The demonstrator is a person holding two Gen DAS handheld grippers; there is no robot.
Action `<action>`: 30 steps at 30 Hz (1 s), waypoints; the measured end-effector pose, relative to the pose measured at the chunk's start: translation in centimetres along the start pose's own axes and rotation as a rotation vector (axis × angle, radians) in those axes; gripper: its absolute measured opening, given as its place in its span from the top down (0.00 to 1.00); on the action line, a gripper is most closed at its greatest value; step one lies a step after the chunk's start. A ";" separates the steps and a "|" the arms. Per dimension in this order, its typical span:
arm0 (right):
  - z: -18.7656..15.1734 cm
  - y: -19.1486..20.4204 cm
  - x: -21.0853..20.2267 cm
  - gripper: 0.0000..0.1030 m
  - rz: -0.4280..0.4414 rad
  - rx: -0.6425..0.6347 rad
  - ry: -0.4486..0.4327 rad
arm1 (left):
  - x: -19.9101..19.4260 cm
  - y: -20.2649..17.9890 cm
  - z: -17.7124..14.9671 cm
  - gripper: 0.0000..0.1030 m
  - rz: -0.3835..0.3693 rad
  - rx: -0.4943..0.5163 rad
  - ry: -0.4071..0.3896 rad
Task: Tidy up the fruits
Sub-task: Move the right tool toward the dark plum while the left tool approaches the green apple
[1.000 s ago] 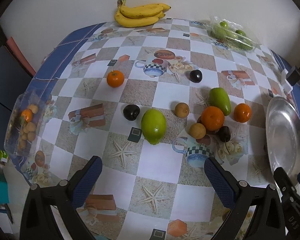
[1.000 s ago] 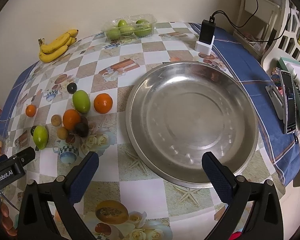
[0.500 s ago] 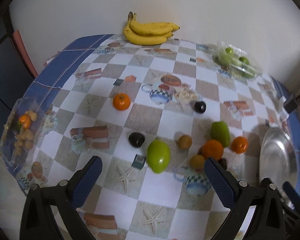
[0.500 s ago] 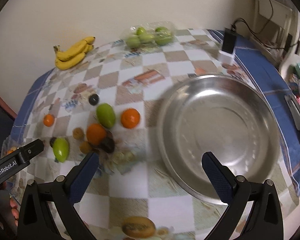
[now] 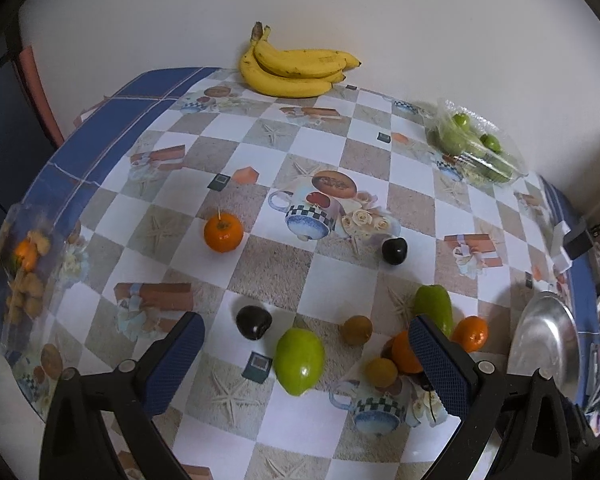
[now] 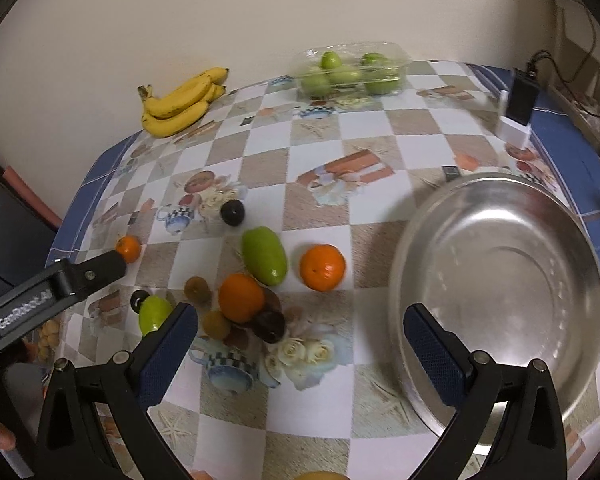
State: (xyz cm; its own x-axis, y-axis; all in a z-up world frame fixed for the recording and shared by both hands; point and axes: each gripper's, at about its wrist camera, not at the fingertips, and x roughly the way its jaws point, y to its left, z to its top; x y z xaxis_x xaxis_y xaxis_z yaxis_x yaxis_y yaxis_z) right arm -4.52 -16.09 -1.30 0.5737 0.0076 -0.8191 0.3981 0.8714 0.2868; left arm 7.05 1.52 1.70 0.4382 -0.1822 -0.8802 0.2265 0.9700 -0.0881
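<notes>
Loose fruit lies on the checkered tablecloth: a green mango [image 5: 300,355] [image 6: 153,313], a second green mango [image 5: 433,307] [image 6: 265,255], oranges [image 5: 223,232] [image 6: 322,267] [image 6: 241,297], dark plums [image 5: 253,321] [image 6: 232,213] and small brown fruits [image 5: 356,329] [image 6: 197,288]. A large steel plate [image 6: 496,292] [image 5: 544,352] sits to the right. My left gripper [image 5: 306,360] is open and empty, just above the near green mango. My right gripper [image 6: 300,354] is open and empty, between the fruit cluster and the plate.
A banana bunch [image 5: 296,68] [image 6: 180,102] lies by the back wall. A clear box of green fruit [image 5: 476,146] [image 6: 350,70] stands at the back. A plastic box of small fruit [image 5: 22,280] sits at the left table edge. A charger [image 6: 518,108] stands at the back right.
Both grippers have swung left and forward over the table. The fruit cluster now sits closer under each view and the plate has shifted right. No fruit has moved.
</notes>
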 end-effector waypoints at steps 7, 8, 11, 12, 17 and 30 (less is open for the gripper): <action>0.9 0.4 1.2 0.01 -0.002 -0.020 0.034 | 1.1 -0.3 1.0 0.00 0.027 0.009 0.042; 1.0 0.5 1.4 0.00 0.000 -0.024 0.038 | 1.3 -0.2 1.1 0.00 0.025 0.004 0.050; 1.5 0.6 1.7 0.01 0.019 -0.026 0.045 | 2.0 -0.1 1.5 0.00 0.020 -0.012 0.072; 1.6 0.6 1.9 0.00 0.025 -0.024 0.049 | 2.2 -0.1 1.6 0.00 0.017 -0.019 0.078; 2.0 0.9 3.0 0.01 0.031 -0.040 0.089 | 3.3 0.1 1.8 0.01 -0.007 -0.040 0.113; 0.7 1.4 5.4 0.08 0.055 -0.056 0.212 | 5.3 1.4 0.4 0.01 -0.011 -0.101 0.200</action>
State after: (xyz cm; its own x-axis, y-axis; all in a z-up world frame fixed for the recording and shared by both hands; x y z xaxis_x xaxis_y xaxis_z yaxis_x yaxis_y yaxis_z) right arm -0.34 -15.15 -4.95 0.4273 0.1537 -0.8910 0.3263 0.8928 0.3105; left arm 10.03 1.81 -2.91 0.2522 -0.1671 -0.9531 0.1375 0.9812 -0.1356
